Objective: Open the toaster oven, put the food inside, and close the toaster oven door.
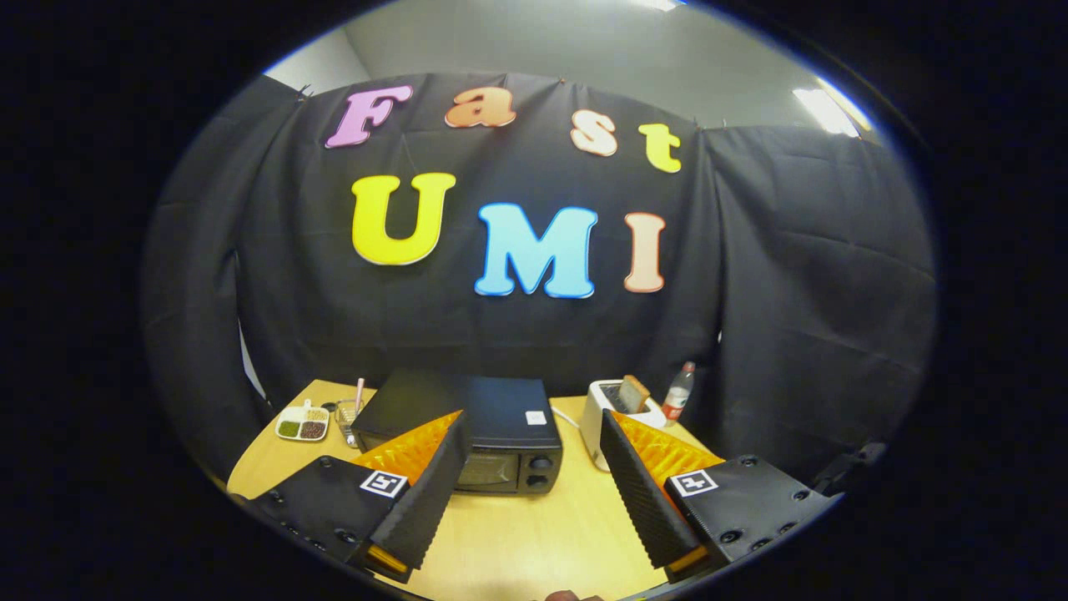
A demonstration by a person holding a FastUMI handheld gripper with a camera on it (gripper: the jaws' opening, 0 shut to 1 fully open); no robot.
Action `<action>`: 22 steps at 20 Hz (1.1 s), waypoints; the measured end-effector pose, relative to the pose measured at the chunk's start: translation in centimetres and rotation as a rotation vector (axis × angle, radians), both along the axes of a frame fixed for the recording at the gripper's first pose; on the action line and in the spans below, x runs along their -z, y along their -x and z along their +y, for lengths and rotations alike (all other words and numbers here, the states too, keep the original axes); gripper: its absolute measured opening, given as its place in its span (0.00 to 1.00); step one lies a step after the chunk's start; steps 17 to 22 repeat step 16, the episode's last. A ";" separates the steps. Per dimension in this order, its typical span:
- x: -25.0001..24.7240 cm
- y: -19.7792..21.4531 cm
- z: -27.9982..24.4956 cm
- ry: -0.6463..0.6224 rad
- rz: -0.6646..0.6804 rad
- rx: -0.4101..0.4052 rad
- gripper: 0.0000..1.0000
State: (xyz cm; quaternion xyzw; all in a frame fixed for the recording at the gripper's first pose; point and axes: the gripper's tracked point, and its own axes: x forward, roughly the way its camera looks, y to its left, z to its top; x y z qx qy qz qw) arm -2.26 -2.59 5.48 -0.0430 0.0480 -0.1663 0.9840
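Hovering over the wooden table (517,542) with the gripper (530,463) spread wide, fingers gripping nothing; sitting just beyond the fingertips, door shut, the black toaster oven (492,434), partly hidden behind the left finger. Standing right of the toaster oven, a white toaster (605,417) holding a slice of bread (634,392), and beside that a bottle (678,392) with a red label; lying left of the toaster oven, a clear cup (346,417) with a pink stick and a divided dish (302,424) of small foods.
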 end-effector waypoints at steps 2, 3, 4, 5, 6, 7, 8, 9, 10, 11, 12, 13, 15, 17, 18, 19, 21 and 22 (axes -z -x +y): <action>-2.6 2.6 -2.4 0.042 -0.062 0.044 0.98; -3.6 3.9 -3.6 0.053 -0.097 0.065 0.98; -4.2 4.8 -4.5 0.058 -0.128 0.075 0.98; -4.2 5.6 -5.5 0.052 -0.147 0.086 0.98; -3.9 6.5 -6.5 0.042 -0.151 0.096 0.98; -3.2 7.0 -7.5 0.025 -0.145 0.105 0.98; -2.2 7.3 -8.0 0.009 -0.142 0.102 0.98; -1.5 7.5 -8.8 -0.005 -0.136 0.100 0.98; -0.7 7.6 -9.8 -0.013 -0.130 0.099 0.98; -0.3 7.2 -10.7 -0.014 -0.127 0.093 0.98; 0.1 6.5 -11.5 -0.016 -0.124 0.084 0.98; 0.3 5.8 -12.3 -0.018 -0.123 0.069 0.98; 0.7 3.8 -13.5 -0.029 -0.125 0.031 0.98; 0.9 2.9 -14.3 -0.034 -0.125 0.011 0.98; 0.9 2.9 -14.3 -0.034 -0.125 0.011 0.98; 0.9 2.9 -14.3 -0.034 -0.125 0.011 0.98; 0.9 2.9 -14.3 -0.034 -0.125 0.011 0.98; 0.9 2.9 -14.3 -0.034 -0.125 0.011 0.98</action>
